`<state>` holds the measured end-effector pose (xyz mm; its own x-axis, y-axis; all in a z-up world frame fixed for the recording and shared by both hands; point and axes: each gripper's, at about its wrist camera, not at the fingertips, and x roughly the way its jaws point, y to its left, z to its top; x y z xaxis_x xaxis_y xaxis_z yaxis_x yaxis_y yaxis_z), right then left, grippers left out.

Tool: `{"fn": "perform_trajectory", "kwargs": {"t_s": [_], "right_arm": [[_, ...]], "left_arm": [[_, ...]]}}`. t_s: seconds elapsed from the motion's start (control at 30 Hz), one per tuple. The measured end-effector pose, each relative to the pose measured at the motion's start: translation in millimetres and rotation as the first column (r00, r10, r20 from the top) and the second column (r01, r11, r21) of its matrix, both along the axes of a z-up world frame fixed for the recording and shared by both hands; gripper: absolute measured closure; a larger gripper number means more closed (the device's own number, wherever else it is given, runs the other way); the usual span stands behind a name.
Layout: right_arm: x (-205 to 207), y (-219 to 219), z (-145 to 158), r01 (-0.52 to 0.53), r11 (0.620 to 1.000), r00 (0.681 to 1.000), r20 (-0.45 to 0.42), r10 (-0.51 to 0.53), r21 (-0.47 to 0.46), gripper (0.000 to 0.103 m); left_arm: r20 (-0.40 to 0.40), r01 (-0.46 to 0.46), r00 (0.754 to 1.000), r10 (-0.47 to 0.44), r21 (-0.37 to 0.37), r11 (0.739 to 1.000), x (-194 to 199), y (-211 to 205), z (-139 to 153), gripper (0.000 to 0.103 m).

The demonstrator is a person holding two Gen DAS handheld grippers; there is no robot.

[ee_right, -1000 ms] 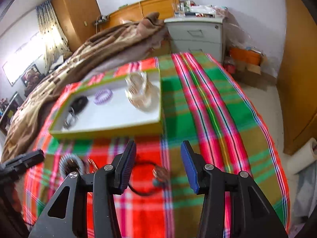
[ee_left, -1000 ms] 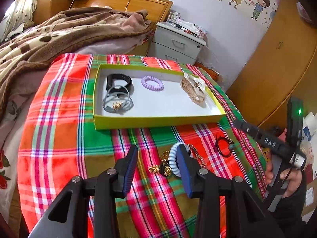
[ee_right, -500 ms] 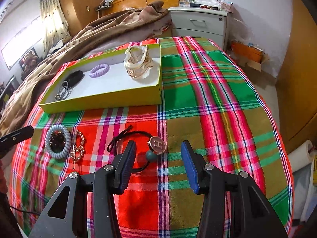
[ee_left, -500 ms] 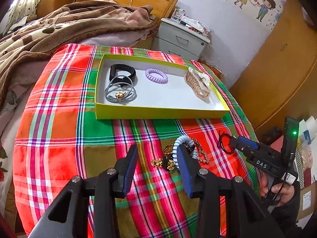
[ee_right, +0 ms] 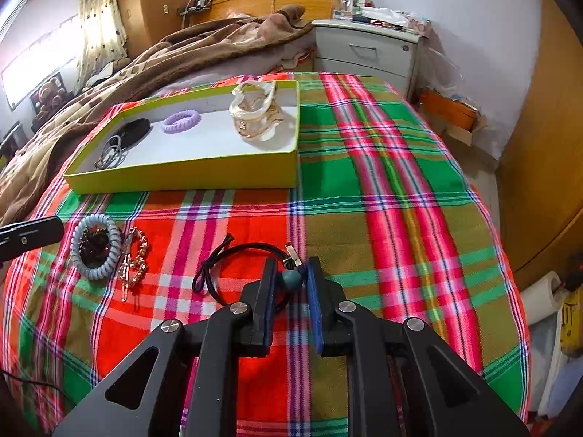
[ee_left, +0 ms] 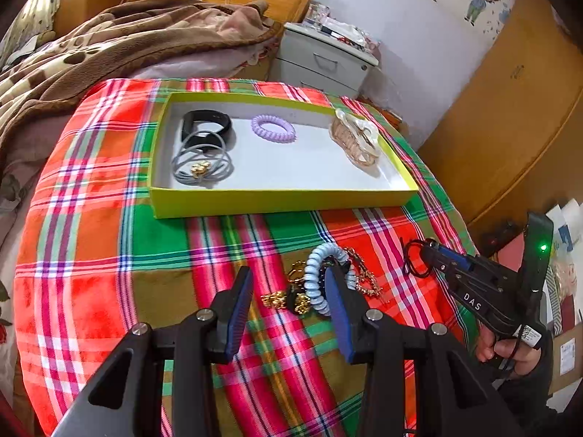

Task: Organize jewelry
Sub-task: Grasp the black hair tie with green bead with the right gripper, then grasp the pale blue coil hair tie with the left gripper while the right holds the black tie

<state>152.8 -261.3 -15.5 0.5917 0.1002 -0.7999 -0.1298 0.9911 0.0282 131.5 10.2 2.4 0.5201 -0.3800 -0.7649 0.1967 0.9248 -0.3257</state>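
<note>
A yellow-green tray (ee_left: 284,200) (ee_right: 182,180) on the plaid cloth holds a black band (ee_left: 206,123), a grey hair tie (ee_left: 202,164), a purple coil tie (ee_left: 273,128) and a beige clip (ee_left: 359,138). In front of it lie a pale blue coil tie (ee_left: 315,278) (ee_right: 95,245) and gold chains (ee_left: 288,296) (ee_right: 133,258). My right gripper (ee_right: 289,276) (ee_left: 428,249) is shut on the teal bead of a black cord hair tie (ee_right: 233,258). My left gripper (ee_left: 288,291) is open, just above the blue coil tie.
A brown blanket (ee_left: 109,43) lies on the bed behind the tray. A white nightstand (ee_right: 364,52) stands at the back right, wooden wardrobe doors (ee_left: 510,109) on the right. The plaid cloth (ee_right: 382,182) covers the rounded table top.
My right gripper has moved down onto the black cord hair tie and closed on its bead. My left gripper stays open near the blue coil tie.
</note>
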Motion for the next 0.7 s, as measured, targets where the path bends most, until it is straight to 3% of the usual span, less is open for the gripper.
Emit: {"fn": "perform_trajectory", "kwargs": {"t_s": [0.53, 0.7], "right_arm": [[-13, -3, 12, 0.013, 0.998, 0.999, 0.032, -0.015, 0.061, 0.087], [-13, -3, 10, 0.018, 0.998, 1.000, 0.024, -0.020, 0.066, 0.087]], "left_arm": [[-0.068, 0.077, 0.995, -0.075, 0.027, 0.997, 16, -30, -15, 0.061], [-0.036, 0.086, 0.996, -0.083, 0.073, 0.994, 7, -36, -11, 0.072]]}}
